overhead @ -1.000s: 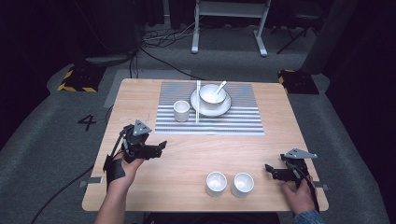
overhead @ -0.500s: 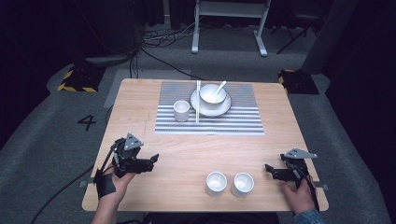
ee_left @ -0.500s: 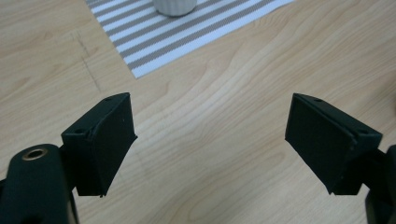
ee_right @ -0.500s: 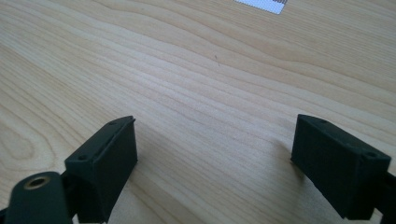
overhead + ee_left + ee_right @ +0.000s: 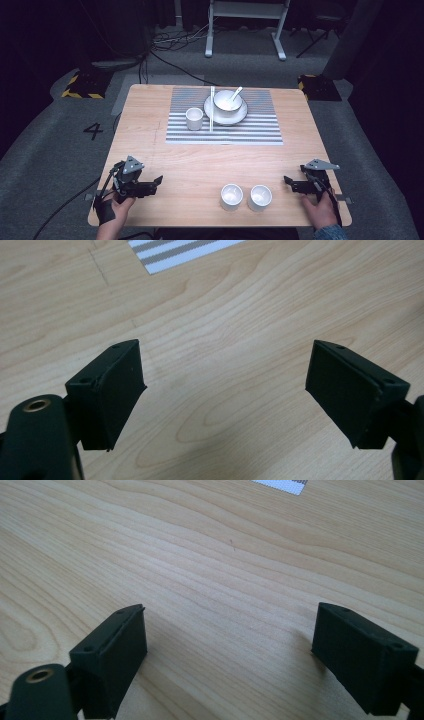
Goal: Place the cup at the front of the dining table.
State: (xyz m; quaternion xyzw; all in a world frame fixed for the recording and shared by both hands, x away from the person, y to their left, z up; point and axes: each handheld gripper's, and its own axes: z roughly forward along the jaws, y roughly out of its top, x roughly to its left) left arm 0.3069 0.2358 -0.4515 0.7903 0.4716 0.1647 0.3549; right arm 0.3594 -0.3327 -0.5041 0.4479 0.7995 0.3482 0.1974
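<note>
My left gripper (image 5: 158, 180) rests low at the table's front left corner, jaws apart with bare wood between them; in the left gripper view (image 5: 225, 390) nothing sits between the pads. At the front right edge my right gripper (image 5: 287, 181) stands open over bare wood, also empty in the right gripper view (image 5: 230, 655). Two small white cups (image 5: 231, 196) (image 5: 260, 197) stand side by side near the front edge between the grippers. On the striped placemat (image 5: 225, 131) at the back are a white cup (image 5: 194, 118), chopsticks (image 5: 211, 107), and a plate with a bowl (image 5: 227, 101) holding a spoon.
The wooden table (image 5: 200, 165) has wide free room across its middle. Beyond the far edge are a metal stand's legs (image 5: 245, 30), floor cables and yellow-black marked blocks (image 5: 80, 85).
My left gripper has come down and toward the front left corner of the table, its jaws still apart and empty. The right gripper has stayed put.
</note>
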